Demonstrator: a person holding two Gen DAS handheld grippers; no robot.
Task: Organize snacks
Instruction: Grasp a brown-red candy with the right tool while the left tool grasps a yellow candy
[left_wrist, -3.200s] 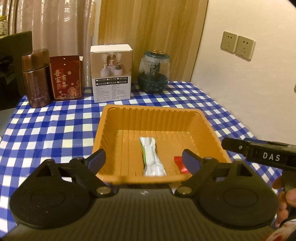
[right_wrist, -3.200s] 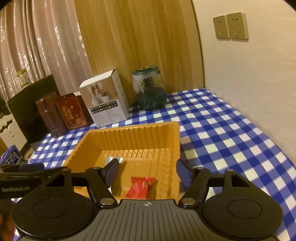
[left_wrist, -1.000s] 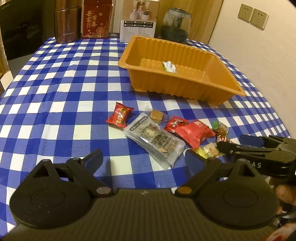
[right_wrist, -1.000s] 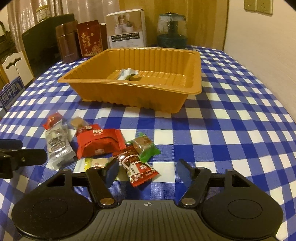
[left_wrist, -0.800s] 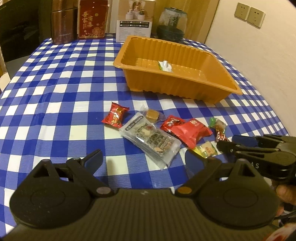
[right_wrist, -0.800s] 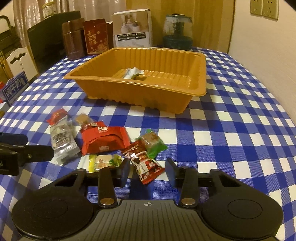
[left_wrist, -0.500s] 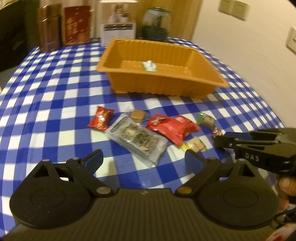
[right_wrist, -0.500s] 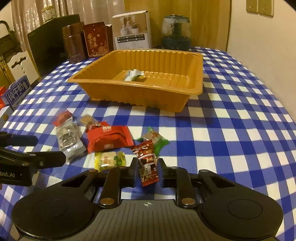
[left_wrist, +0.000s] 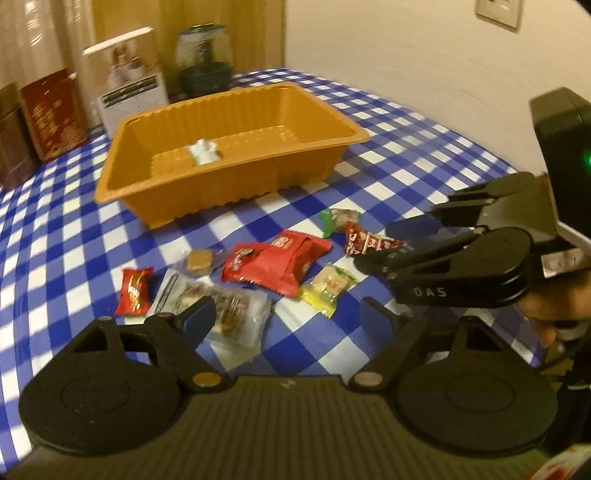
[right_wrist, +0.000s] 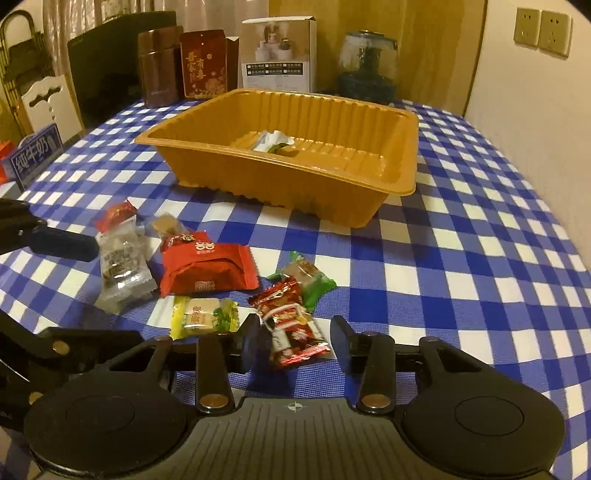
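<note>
Seven snacks lie loose on the checked tablecloth (right_wrist: 461, 258), on the near side of the orange tray (right_wrist: 280, 173). One white-and-green snack (right_wrist: 271, 142) shows inside the tray, on its floor toward the far wall. The near wall hides part of the floor, so you cannot confirm whether anything else is in there. Judge the task as barely begun: almost the whole group is left to move.

Identify the loose group from left to right:
- small red candy (right_wrist: 116, 214), far left
- clear packet (right_wrist: 122, 266), just near of it
- brown candy (right_wrist: 166, 223), touching the far edge of the large red packet (right_wrist: 207, 267)
- yellow packet (right_wrist: 203, 314), near of the large red packet
- green-wrapped candy (right_wrist: 306, 278), to the right
- dark red bar (right_wrist: 291, 325), nearest, overlapping the green-wrapped candy

Check the right gripper (right_wrist: 297, 338). Its jaws have just been opening and stand partly apart, with the dark red bar lying between them on the cloth. A gap shows on the bar's right side, so nothing is pinched.

Check the left gripper (left_wrist: 286, 314). Its jaws have just been closing slightly but stand spread wide and press on nothing. The clear packet lies just beyond its left finger.

Treat the dark red bar as the piece in hand; it appears to need a fresh pinch before any transfer.
</note>
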